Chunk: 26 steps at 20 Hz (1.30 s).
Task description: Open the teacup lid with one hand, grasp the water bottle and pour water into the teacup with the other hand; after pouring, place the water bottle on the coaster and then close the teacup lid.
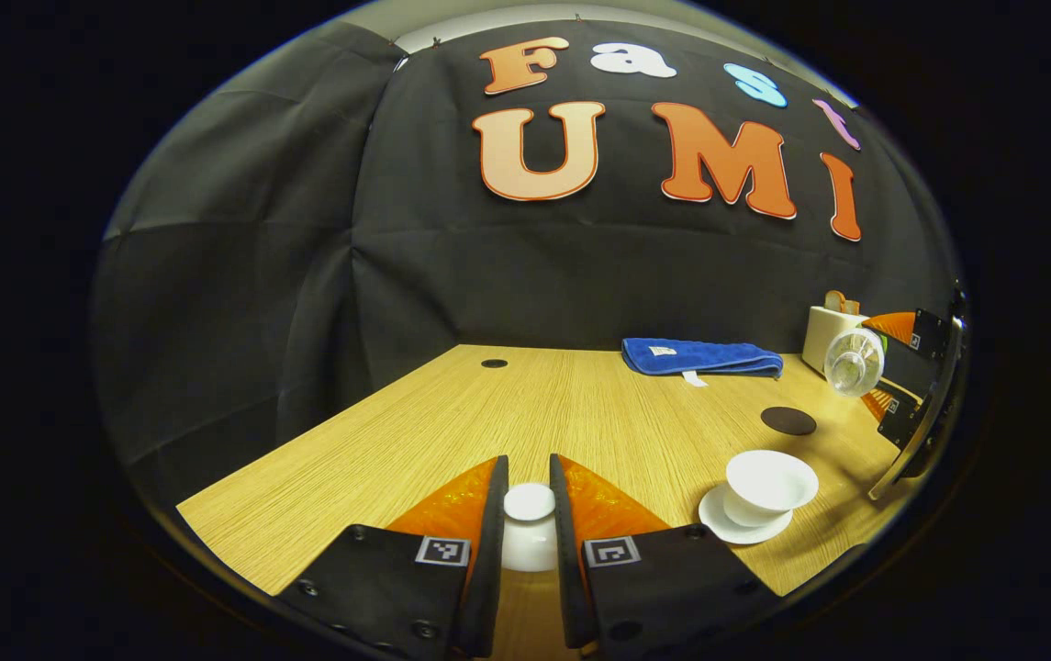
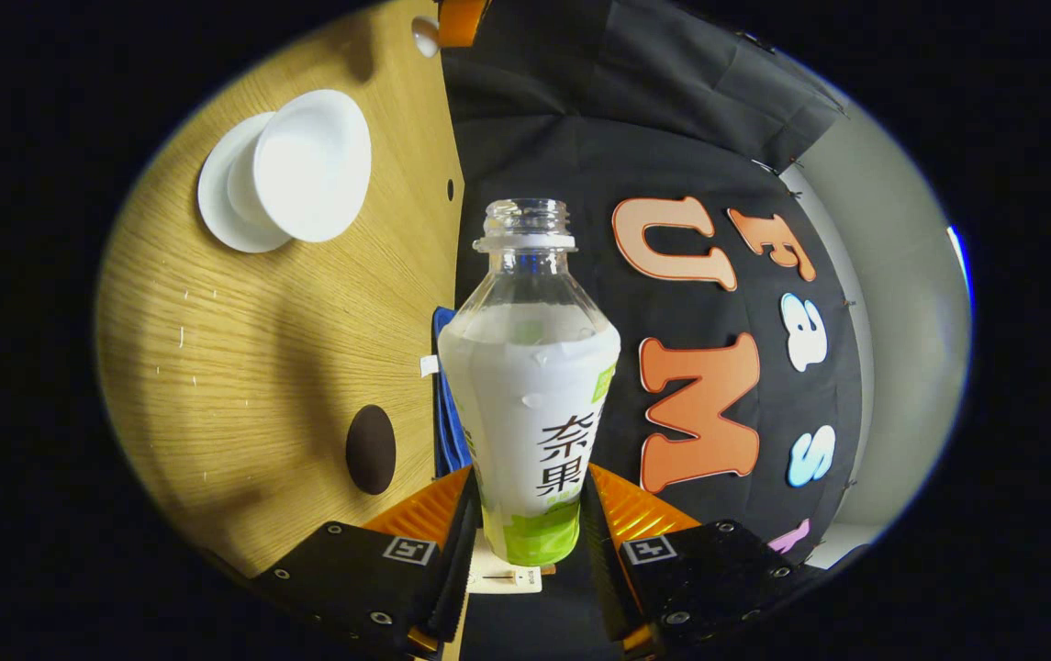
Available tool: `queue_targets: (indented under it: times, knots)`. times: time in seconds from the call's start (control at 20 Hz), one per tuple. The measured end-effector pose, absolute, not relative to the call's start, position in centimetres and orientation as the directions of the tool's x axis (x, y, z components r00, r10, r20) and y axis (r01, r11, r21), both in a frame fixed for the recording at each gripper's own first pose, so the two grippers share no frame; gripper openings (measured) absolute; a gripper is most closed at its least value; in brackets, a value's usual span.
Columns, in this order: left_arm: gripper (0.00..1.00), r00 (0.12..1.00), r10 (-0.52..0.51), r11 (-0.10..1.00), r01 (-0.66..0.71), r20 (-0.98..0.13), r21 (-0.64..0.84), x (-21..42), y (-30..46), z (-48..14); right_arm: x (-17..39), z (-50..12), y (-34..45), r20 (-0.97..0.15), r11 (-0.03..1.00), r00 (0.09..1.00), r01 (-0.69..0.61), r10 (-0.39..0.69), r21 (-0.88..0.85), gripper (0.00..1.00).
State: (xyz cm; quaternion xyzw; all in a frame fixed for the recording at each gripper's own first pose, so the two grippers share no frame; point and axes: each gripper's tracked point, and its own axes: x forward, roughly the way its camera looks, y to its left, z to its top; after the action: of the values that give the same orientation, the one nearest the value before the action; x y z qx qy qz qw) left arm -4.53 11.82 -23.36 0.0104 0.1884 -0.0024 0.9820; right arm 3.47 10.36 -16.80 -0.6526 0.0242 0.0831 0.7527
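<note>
Sideways, Chinese-lettered water bottle (image 2: 530, 404) in right claw (image 2: 530, 514).

The white teacup (image 1: 768, 487) stands open on its white saucer (image 1: 718, 519) on the wooden table; its white knobbed lid (image 1: 529, 528) is held apart, to the cup's left; the clear, uncapped water bottle (image 2: 530, 386), white-and-green labelled, lies tipped sideways above the table; the dark round coaster (image 1: 788, 420) lies bare beyond the cup.

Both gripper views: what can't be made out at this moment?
- Teacup water level: left gripper view, too small; right gripper view, interior washed out.
- Lid lower rim: left gripper view, behind the left gripper fingers.
- Water bottle base: right gripper view, hidden between the right gripper fingers.
</note>
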Motion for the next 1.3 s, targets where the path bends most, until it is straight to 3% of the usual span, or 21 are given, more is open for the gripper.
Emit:
queue_targets:
  times: [0.2,0.85,0.95,1.05,1.1,1.2,1.3]
  knots:
    - [0.31,0.928,0.001,1.000,0.009,-0.373,0.026,-4.5,12.1,-23.5,3.4,-16.5,10.7,-0.133,0.083,0.984,-0.143,0.121,-0.986,0.56]
    - [0.31,0.926,-0.015,0.998,0.037,-0.378,0.050,-4.2,12.2,-22.8,4.6,-14.5,12.3,-0.024,-0.036,0.982,-0.017,0.189,-0.999,0.63]
    - [0.31,0.928,-0.016,0.998,0.036,-0.373,0.048,-4.2,12.2,-22.6,5.3,-13.6,12.5,-0.007,-0.046,0.980,0.002,0.198,-0.999,0.56]
    - [0.31,0.927,-0.018,0.998,0.037,-0.374,0.044,-4.2,12.1,-22.6,5.4,-13.3,12.5,0.019,-0.065,0.977,0.033,0.212,-0.997,0.63]
    - [0.31,0.927,-0.019,0.998,0.038,-0.376,0.044,-4.2,12.1,-22.7,5.3,-13.2,12.7,0.028,-0.071,0.976,0.044,0.218,-0.997,0.59]
    - [0.31,0.926,-0.016,0.999,0.034,-0.378,0.043,-4.2,12.3,-22.7,5.2,-12.8,12.9,0.042,-0.079,0.973,0.061,0.227,-0.995,0.63]
    - [0.31,0.927,-0.013,0.999,0.031,-0.375,0.043,-4.2,12.4,-22.6,5.4,-12.2,13.2,0.068,-0.095,0.967,0.093,0.244,-0.991,0.56]
